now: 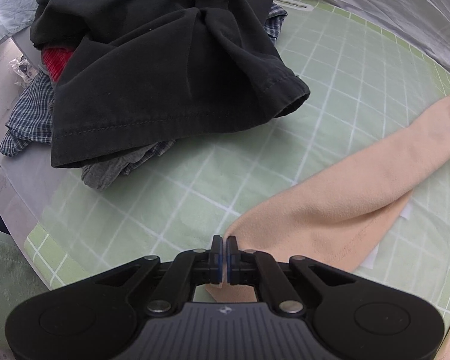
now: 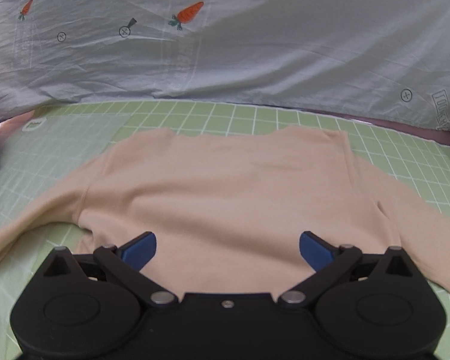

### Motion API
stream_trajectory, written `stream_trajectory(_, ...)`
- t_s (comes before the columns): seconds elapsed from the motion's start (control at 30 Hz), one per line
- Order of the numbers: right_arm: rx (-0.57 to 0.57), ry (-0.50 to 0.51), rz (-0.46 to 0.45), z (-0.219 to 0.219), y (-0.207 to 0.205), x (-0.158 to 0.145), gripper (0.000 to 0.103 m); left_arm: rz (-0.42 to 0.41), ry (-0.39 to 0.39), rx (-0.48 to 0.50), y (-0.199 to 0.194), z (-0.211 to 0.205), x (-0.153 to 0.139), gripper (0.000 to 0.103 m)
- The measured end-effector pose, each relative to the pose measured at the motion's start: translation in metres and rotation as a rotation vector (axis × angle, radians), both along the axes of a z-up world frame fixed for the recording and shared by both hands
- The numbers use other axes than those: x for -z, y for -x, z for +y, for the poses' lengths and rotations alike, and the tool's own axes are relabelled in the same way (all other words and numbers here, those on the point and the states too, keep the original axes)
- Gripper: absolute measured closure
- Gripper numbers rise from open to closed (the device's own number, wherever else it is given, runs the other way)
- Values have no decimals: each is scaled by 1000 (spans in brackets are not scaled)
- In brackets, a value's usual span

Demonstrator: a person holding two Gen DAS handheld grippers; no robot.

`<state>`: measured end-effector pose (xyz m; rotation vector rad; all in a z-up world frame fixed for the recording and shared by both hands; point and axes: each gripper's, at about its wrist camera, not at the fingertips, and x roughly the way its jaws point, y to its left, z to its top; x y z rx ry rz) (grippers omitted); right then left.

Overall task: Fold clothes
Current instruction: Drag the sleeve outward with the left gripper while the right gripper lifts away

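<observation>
A peach long-sleeved top (image 2: 225, 186) lies spread flat on the green grid mat (image 2: 255, 114), neckline away from me, sleeves out to both sides. My right gripper (image 2: 227, 247) hovers open over its lower body, blue fingers (image 2: 139, 250) wide apart with nothing between them. In the left wrist view one peach sleeve (image 1: 360, 180) runs across the mat (image 1: 165, 198), and my left gripper (image 1: 224, 244) is shut on the sleeve's near end, cloth pinched between the pads and showing below them.
A pile of clothes sits at the mat's left: a black garment (image 1: 165, 60) on top of checked shirts (image 1: 27, 111), a grey piece (image 1: 111, 168) and something red (image 1: 57, 60). A pale sheet with carrot prints (image 2: 225, 45) rises behind the mat.
</observation>
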<state>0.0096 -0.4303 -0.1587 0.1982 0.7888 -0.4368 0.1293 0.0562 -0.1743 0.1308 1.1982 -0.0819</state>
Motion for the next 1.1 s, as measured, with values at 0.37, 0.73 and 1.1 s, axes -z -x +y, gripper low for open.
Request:
stream_trajectory(0.37,-215,-29,32,-20,-141,11,21,128,72,-146,-30,13,-2,99)
stream_trajectory(0.73,-341,-64,51,-25,-196,40,21,161,-9,-175,-38,-2,-4,100)
stream_trajectory(1.1,-494,-41,36,-19,-206,38,97,172,-31,-138,-42,-4,-7,97)
